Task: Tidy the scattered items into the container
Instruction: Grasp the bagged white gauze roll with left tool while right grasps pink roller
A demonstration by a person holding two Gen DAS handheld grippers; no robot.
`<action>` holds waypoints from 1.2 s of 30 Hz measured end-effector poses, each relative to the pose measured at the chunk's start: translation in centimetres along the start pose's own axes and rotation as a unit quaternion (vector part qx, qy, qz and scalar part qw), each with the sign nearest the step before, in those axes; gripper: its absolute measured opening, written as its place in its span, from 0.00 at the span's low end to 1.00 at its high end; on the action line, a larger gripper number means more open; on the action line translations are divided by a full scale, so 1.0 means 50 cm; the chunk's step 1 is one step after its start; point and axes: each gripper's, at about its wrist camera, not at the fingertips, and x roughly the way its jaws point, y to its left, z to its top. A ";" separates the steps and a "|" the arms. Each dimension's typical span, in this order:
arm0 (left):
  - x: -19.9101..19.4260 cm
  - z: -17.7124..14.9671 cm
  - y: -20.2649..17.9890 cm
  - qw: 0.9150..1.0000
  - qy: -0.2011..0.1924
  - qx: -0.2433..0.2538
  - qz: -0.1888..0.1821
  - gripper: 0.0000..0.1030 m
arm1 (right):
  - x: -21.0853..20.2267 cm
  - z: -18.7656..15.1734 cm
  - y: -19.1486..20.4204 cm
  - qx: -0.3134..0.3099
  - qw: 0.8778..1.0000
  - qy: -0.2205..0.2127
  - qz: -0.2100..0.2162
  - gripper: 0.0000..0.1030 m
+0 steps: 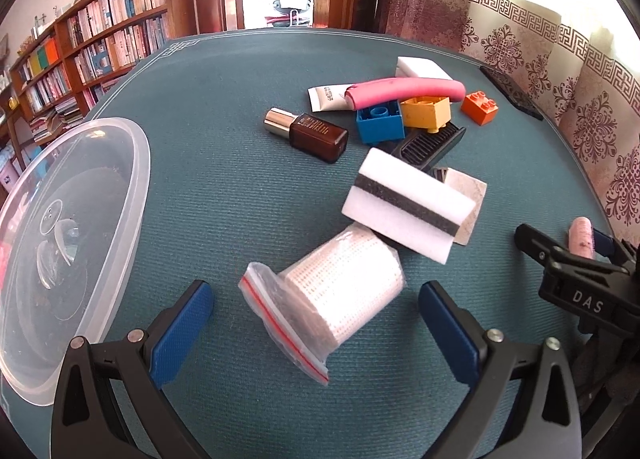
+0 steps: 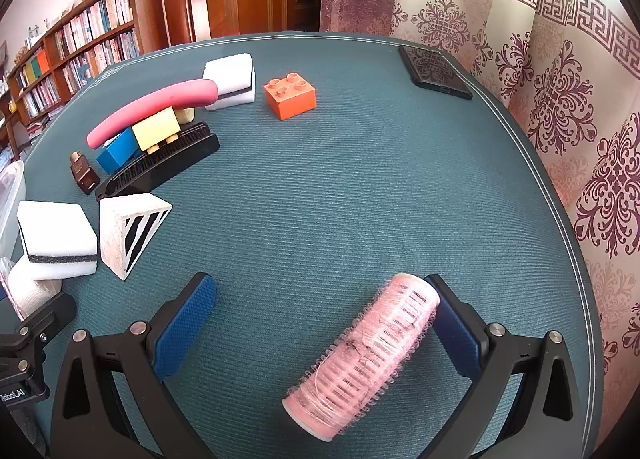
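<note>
My left gripper (image 1: 316,295) is open, its blue pads either side of a white roll in a zip bag (image 1: 340,295) lying on the teal table. The clear plastic container (image 1: 120,163) sits just left of it, holding nothing from the clutter. My right gripper (image 2: 320,287) is open too. A pink hair roller (image 2: 368,351) lies between its fingers, leaning against the right pad (image 2: 456,335). A white sponge with a dark band (image 1: 408,203) rests partly on the bagged roll. Beyond lie a brown bottle (image 1: 308,133), blue brick (image 1: 380,123) and yellow brick (image 1: 426,111).
A pink foam tube (image 2: 152,111) lies across the bricks above a black comb (image 2: 160,167). An orange brick (image 2: 290,95), a striped triangular block (image 2: 132,231), a second sponge (image 2: 232,81) and a dark phone (image 2: 436,73) lie around. Curtains border the right table edge.
</note>
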 end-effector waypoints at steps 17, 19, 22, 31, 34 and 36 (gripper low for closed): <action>-0.026 -0.015 -0.001 0.999 -0.033 0.020 -0.008 0.59 | -0.013 -0.004 0.007 -0.019 0.999 -0.015 0.042 0.98; -0.030 -0.016 0.001 0.999 -0.036 0.018 -0.015 0.55 | -0.017 -0.004 0.002 -0.013 0.998 -0.021 0.051 0.94; -0.034 -0.019 0.010 0.999 -0.040 0.009 -0.030 0.54 | -0.023 -0.004 -0.007 0.003 0.997 -0.030 0.069 0.89; -0.056 -0.029 0.006 0.998 -0.060 0.012 -0.028 0.53 | -0.040 -0.001 -0.002 0.027 0.990 -0.049 0.132 0.75; -0.064 -0.039 0.014 0.998 -0.057 0.005 -0.036 0.53 | -0.046 -0.003 0.009 0.023 0.989 -0.056 0.134 0.72; -0.073 -0.043 0.022 0.997 -0.061 -0.002 -0.040 0.53 | -0.044 -0.002 0.012 0.032 0.987 -0.050 0.148 0.69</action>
